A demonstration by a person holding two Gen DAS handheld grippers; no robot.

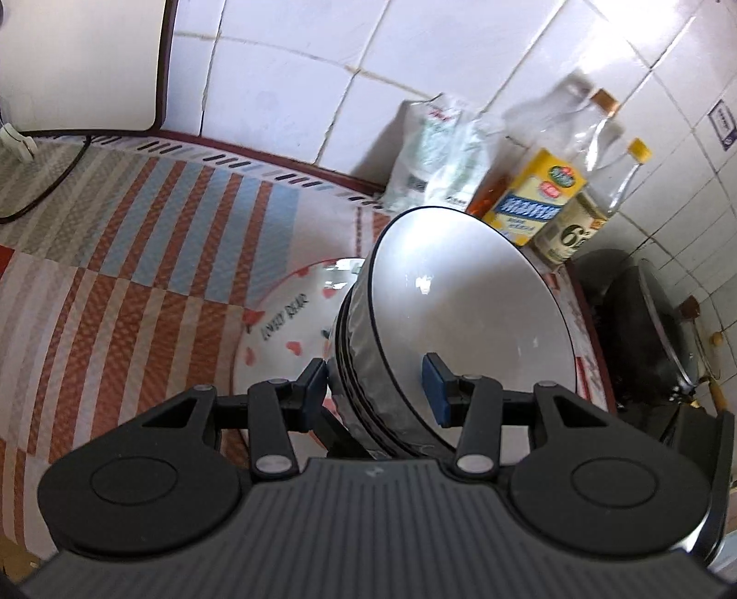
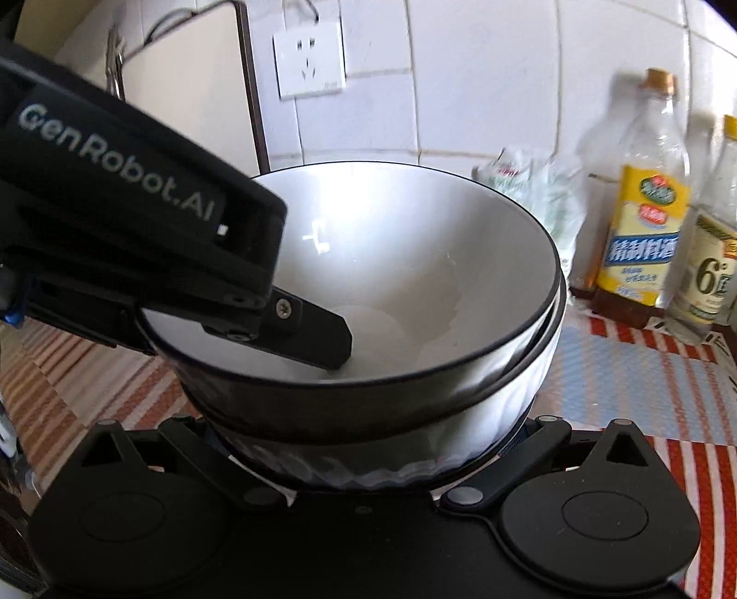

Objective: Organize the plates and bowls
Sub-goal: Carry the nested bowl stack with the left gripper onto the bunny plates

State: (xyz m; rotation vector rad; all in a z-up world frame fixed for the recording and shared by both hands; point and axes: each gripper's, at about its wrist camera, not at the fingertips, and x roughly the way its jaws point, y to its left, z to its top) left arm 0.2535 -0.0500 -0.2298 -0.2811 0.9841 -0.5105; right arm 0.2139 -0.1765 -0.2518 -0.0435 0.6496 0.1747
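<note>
While gripped, bowls [image 1: 460, 322] seemingly overhang plate [image 1: 285, 331].

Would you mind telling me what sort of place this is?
Most likely a home kitchen: white tiled wall, condiment bottles on a striped tablecloth, stacked bowls, and a dark wok nearby.

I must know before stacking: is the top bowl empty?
Empty: the top bowl shows only bare white inside, apart from one finger of the left gripper.

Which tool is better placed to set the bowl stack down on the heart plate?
Left, probably. The left tool straddles the top bowl's wall, one finger inside, one outside, and the plate lies just behind. The right tool's fingertips are hidden beneath the stack, so its hold is unclear.
</note>
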